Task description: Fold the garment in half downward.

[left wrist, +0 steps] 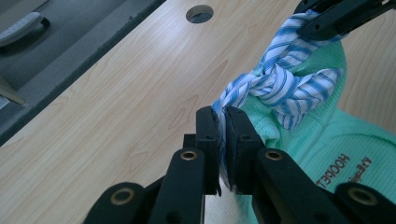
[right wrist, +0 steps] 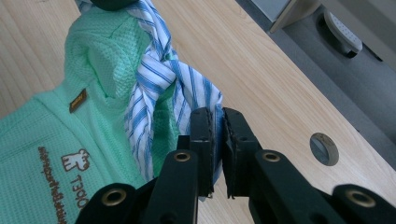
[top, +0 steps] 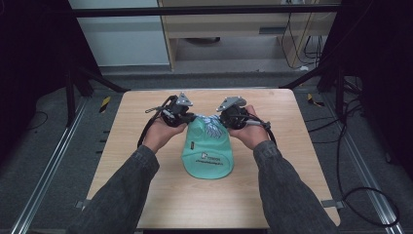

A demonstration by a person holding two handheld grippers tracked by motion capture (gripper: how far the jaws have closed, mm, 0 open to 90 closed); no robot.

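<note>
Even, soft light falls on the table (top: 160,195) in the high view, its surroundings dark. Beyond the jaws everything is sharp; the jaw bases look blurred.

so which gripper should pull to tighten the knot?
Probably either: left gripper and right gripper each clamp one end of the blue-striped white cloth strip knotted around the mint-green mesh bag.

A light wooden table (top: 146,161) with rounded corners fills the middle of the high view. A mint-green fabric item (top: 208,153) with printed lettering lies flat at its centre, a blue-and-white striped cloth (top: 210,124) knotted at its upper end. A round hole (left wrist: 200,13) pierces the tabletop near an edge.
</note>
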